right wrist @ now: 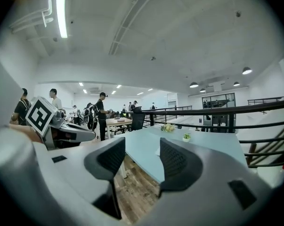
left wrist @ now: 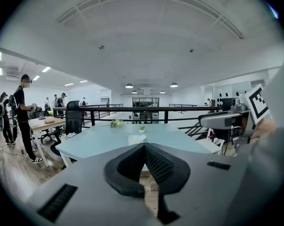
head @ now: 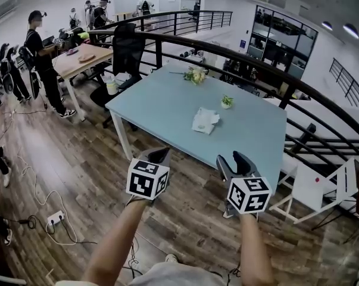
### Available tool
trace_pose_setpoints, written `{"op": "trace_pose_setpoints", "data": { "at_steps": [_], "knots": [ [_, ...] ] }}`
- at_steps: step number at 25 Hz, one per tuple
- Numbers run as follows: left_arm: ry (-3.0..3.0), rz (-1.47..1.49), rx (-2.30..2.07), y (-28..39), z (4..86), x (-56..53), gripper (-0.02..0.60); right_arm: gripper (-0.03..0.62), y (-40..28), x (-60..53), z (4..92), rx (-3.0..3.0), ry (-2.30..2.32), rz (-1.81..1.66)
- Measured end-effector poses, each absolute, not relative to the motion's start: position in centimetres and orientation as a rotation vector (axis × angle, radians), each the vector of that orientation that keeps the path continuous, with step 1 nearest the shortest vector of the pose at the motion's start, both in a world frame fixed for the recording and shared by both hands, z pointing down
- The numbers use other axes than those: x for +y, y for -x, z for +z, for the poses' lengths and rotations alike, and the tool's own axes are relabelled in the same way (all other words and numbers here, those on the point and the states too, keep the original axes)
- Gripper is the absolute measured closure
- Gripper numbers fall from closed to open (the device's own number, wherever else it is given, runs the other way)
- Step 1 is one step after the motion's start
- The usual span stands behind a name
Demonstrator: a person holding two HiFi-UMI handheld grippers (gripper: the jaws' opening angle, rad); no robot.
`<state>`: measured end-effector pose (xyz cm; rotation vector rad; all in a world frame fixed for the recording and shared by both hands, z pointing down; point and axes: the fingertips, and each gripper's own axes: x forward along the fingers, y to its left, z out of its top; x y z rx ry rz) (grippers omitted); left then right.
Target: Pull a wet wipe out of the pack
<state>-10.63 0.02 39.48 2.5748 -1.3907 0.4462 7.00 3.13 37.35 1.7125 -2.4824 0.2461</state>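
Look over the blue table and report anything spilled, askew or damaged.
Nothing stands out. On the table, the wet wipe pack lies near the middle and looks a little rumpled. The small potted plant stands upright and the flowers sit near the far edge. No spill shows.

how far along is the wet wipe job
Nothing done yet: the wipe pack lies on the blue table, not gripped. In hand, nothing: the left tongs are shut and empty, the right tongs open and empty. Left to do: reach the pack, grip and pull a wipe out.
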Motion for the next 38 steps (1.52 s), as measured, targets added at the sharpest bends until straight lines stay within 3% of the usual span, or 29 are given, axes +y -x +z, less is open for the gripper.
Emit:
{"op": "trace_pose_setpoints", "data": {
  "at_steps": [12, 38],
  "knots": [
    [-2.597, 0.459, -1.357, 10.5, 40.2, -1.4, 0.589, 0.329, -5.8, 1.8, 37.8, -2.474, -1.715, 0.253],
    [-2.6, 0.512, -1.366, 6.2, 41.0, -13.9, 0.589, 0.329, -8.9, -11.4, 39.5, -2.497, -1.663, 0.291]
  ]
}}
